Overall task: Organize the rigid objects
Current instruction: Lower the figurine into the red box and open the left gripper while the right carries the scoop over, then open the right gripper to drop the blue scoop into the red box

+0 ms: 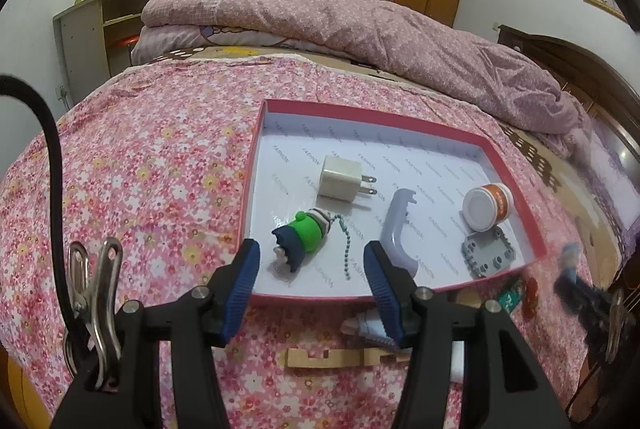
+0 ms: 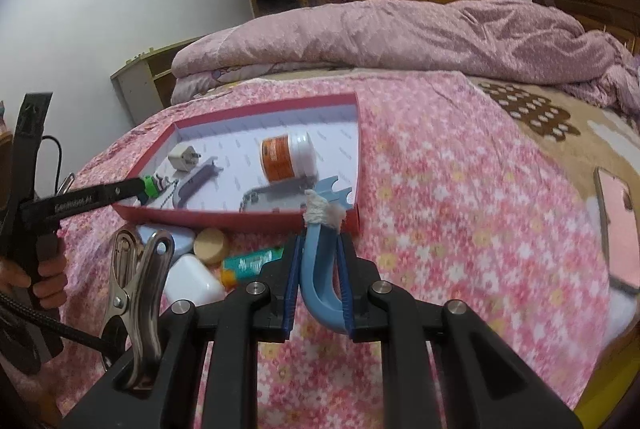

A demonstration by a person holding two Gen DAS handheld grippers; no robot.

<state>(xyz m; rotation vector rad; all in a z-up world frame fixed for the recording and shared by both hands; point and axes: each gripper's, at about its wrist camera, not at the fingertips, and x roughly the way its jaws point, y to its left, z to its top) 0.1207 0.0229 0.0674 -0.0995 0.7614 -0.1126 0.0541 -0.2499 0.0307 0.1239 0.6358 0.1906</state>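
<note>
The red-rimmed tray (image 1: 256, 149) lies on the pink floral bedspread (image 1: 160, 157), and its white lining is printed over and over with the word "FASHION". Inside it, from its left side to its right, are a green and navy figurine keychain (image 1: 302, 239) with a bead chain, a white USB wall charger (image 1: 339, 177) just behind it, a curved lilac plastic handle (image 1: 397, 229) at the middle, and near the right wall a white jar with an orange label (image 1: 489, 207) resting against a grey studded building plate (image 1: 487, 256); the jar's lettering is too small to read. The left gripper (image 1: 312, 269) stands over the tray's near rim with its blue pads spread wide and nothing between them, the keychain just beyond its left finger and the lilac handle touching or just behind its right one. In the right wrist view that tool's black side reads "GenRobot.AI". The right gripper (image 2: 318, 249) is clamped on a blue plastic handle (image 2: 320, 269) wrapped with whitish tape at its top, its forked tip reaching over the near right corner of the tray. In front of the tray on the bedspread lie a white adapter (image 2: 192, 281), a tan round cap (image 2: 210, 245) and a teal tube (image 2: 252, 259).
</note>
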